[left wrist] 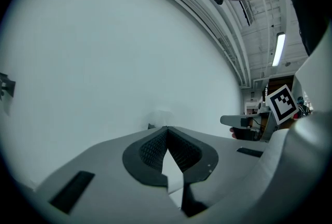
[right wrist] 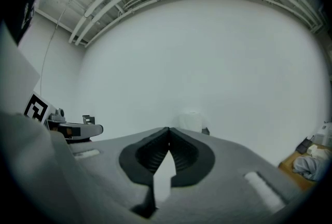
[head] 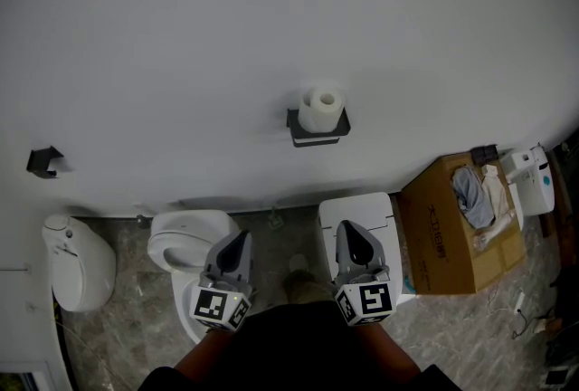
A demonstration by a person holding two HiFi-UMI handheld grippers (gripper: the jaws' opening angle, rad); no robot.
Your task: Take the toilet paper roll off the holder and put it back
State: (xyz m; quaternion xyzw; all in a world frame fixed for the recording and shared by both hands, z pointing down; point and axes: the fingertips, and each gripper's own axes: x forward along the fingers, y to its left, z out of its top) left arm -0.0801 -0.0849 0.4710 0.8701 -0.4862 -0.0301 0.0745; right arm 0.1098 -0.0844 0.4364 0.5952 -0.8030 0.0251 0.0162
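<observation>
claws: left gripper (head: 239,242) + right gripper (head: 355,233) both pinched shut, empty | risk: sloppy grab could squash the toilet paper roll (head: 322,108) or tip it off the holder (head: 318,136)

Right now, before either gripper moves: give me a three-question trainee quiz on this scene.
1. True or false: the white toilet paper roll sits on the dark wall-mounted holder.
2. Pick one: the right gripper is A) shut on the roll, B) shut with nothing between its jaws, C) wide open.
3. Fill in: in the head view, the brown cardboard box stands on the floor to the ___ of the roll.

Key: 1 true; 2 B; 3 right.
</observation>
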